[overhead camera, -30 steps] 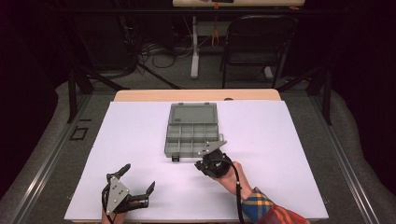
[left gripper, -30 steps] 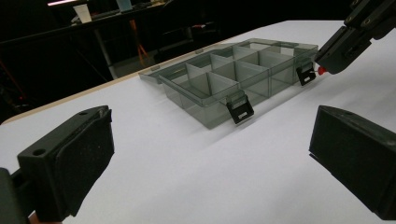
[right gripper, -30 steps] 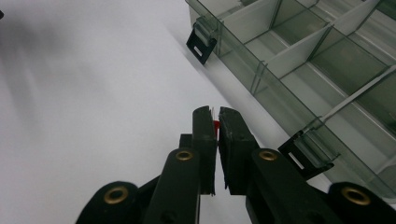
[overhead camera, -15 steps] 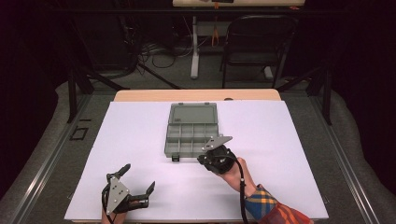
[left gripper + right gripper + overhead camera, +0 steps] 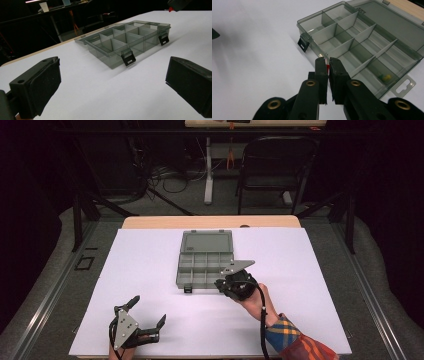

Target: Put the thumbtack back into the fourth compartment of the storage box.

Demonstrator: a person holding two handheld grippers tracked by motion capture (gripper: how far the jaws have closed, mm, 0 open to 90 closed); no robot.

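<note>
A white-topped counter (image 5: 150, 270) carries a smoky grey clear-plastic compartment box (image 5: 205, 265) near its middle, lid folded flat open behind it and two black latches hanging at the front edge. One compartment holds a small yellow-green piece (image 5: 386, 77). The right gripper (image 5: 223, 284) hovers at the box's front right corner, near its front wall, with jaws pressed nearly together on a small red item (image 5: 327, 67) that peeks out between them; what it is cannot be told. The left gripper (image 5: 148, 316) sits well apart near the counter's front edge, jaws spread wide with nothing between them.
</note>
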